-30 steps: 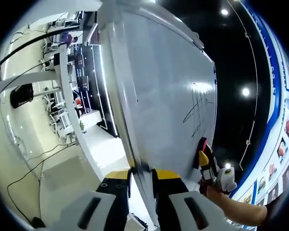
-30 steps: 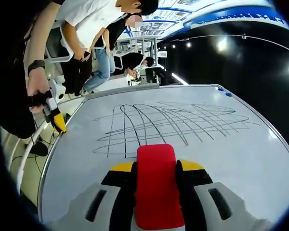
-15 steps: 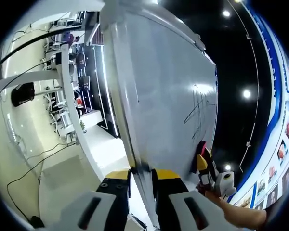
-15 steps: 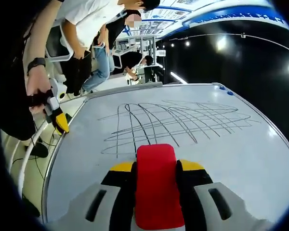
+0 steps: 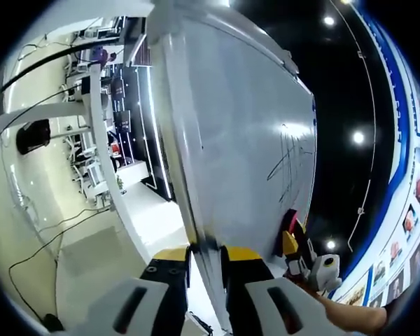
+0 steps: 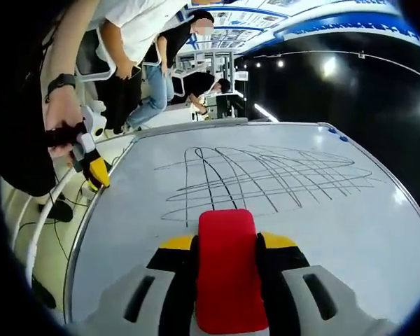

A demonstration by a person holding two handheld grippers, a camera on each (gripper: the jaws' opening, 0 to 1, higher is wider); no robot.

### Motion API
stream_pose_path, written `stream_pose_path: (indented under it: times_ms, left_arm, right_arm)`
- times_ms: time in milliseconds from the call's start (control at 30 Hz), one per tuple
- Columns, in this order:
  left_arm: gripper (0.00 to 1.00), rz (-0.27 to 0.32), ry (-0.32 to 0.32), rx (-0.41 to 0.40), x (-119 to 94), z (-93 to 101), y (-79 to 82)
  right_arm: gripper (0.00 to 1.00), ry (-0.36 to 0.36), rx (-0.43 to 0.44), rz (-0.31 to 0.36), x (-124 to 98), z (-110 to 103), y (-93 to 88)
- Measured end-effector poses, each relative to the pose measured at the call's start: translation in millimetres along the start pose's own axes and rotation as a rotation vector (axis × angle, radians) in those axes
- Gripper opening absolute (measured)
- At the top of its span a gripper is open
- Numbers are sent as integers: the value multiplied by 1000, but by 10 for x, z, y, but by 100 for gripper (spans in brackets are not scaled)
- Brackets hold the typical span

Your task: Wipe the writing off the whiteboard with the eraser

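Right gripper (image 6: 226, 245) pinching red block eraser (image 6: 227, 266), left gripper (image 5: 204, 253) clamping edge of whiteboard (image 6: 280, 210), crossed black scribbles (image 6: 266, 178)

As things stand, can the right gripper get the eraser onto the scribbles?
Probably yes. The right gripper is shut on the red eraser, and only bare whiteboard lies between it and the scribbles ahead. The left gripper sits at the board's edge.

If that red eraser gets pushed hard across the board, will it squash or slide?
The red eraser, clamped in the right tool, keeps its blocky shape, so it is probably fairly firm. The whiteboard looks glossy, so it should glide easily. The left tool grips the board's edge, likely steadying it.
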State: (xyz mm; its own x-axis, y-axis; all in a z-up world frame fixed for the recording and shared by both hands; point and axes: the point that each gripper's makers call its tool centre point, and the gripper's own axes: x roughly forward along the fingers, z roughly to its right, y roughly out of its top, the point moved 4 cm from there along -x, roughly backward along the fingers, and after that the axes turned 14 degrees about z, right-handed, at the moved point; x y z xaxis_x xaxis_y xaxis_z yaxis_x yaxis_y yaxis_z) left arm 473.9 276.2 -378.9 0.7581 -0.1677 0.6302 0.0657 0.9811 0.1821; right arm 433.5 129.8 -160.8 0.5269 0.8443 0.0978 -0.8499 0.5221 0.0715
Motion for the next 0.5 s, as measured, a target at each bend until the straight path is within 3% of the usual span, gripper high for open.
stream_pose_path:
  times_ms: [500]
  left_arm:
    - [20, 1, 0, -1, -9, 6, -7]
  right_arm:
    - [36, 30, -50, -18, -11, -166, -13]
